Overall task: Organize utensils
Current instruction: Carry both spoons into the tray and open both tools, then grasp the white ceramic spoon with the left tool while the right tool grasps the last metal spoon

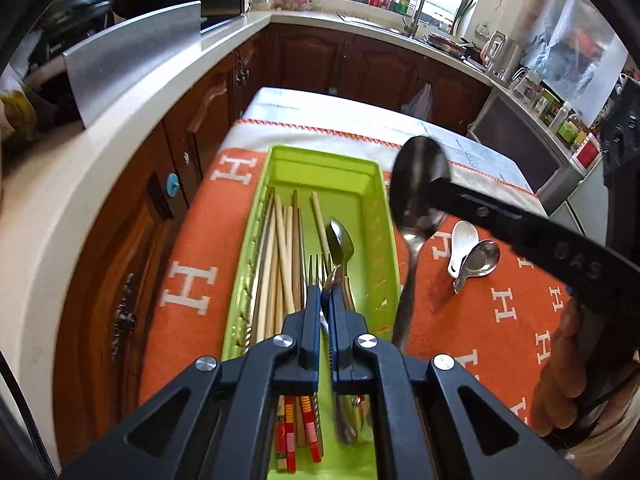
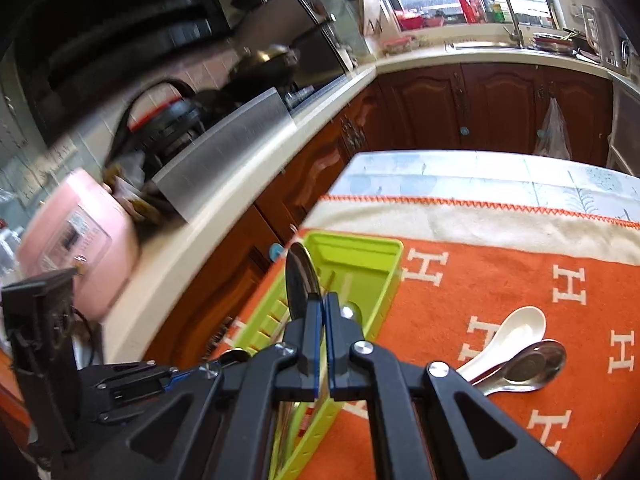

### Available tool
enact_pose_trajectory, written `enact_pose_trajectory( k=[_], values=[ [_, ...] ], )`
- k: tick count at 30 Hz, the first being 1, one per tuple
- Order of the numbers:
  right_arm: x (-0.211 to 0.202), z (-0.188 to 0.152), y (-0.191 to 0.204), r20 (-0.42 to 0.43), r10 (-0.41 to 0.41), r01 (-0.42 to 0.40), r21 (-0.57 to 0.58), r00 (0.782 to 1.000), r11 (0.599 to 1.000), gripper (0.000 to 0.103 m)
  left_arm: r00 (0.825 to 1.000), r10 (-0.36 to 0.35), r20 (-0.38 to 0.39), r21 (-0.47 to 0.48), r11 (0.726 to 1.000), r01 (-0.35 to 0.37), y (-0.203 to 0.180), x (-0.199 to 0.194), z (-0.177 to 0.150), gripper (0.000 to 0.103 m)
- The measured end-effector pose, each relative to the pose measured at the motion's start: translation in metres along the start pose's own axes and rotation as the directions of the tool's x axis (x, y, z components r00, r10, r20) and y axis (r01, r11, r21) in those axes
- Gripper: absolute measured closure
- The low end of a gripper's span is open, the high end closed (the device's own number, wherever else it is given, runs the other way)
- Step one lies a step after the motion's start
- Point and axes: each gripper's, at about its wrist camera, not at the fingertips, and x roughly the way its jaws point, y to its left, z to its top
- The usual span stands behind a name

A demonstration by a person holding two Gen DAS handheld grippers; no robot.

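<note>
**Large spoon held over the green tray's right edge**

A large metal spoon is grasped by the right gripper, whose jaws are clenched on the spoon at the base of its bowl. In the left wrist view the spoon is seen hanging above the right wall of the green tray, bowl far and handle near, clear of the desk. The left gripper is held above the near part of the tray with its jaws clenched; nothing can be made out between them.

Inside the tray, wooden chopsticks are laid along the left side, with a fork and a smaller spoon to their right. The tray is set on an orange cloth patterned with white letters, which covers the desk. On the cloth, well to the right of the tray, a white ceramic spoon and a short steel ladle are lying together, touching. A hand is seen at the right edge.
</note>
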Motion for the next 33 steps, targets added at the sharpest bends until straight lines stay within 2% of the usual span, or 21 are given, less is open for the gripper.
enact_pose_trajectory(
  k=[4,8,12,15,19,24,31,33],
  values=[
    [0.017,-0.002,-0.004,-0.044,-0.041,0.04,-0.008,0.998,0.999,0.101,0.999,-0.03,-0.035,-0.006,1.0,0.03,-0.006,0.021,-0.001,0.102],
    [0.027,-0.002,-0.012,-0.092,-0.06,0.063,0.026,0.994,0.998,0.097,0.997,-0.028,-0.069,0.003,1.0,0.029,-0.018,0.039,-0.005,0.102],
    [0.025,-0.004,-0.022,-0.106,-0.066,0.073,0.062,0.992,0.995,0.096,0.996,-0.036,-0.083,-0.034,0.999,0.033,-0.019,0.047,-0.008,0.092],
    [0.017,-0.002,-0.035,-0.086,-0.047,0.056,0.106,0.995,0.993,0.096,0.997,-0.028,-0.072,-0.044,0.999,0.025,-0.019,0.044,-0.008,0.079],
    [0.007,0.001,-0.045,-0.066,-0.055,0.063,0.127,0.996,0.99,0.096,0.998,-0.016,-0.064,-0.05,0.999,0.013,-0.02,0.036,-0.007,0.078],
    [-0.012,-0.002,-0.076,-0.046,-0.071,0.079,0.191,0.996,0.978,0.097,1.0,0.003,-0.02,-0.049,0.999,-0.004,-0.024,0.014,-0.003,0.059],
    [-0.041,-0.017,-0.139,-0.04,-0.154,0.159,0.28,0.987,0.947,0.096,1.0,-0.026,0.005,-0.009,1.0,0.026,-0.048,-0.001,0.005,0.058],
    [-0.047,-0.025,-0.156,-0.045,-0.17,0.176,0.312,0.984,0.934,0.093,0.999,-0.045,0.002,0.006,0.999,0.045,-0.058,0.0,0.007,0.052]
  ],
)
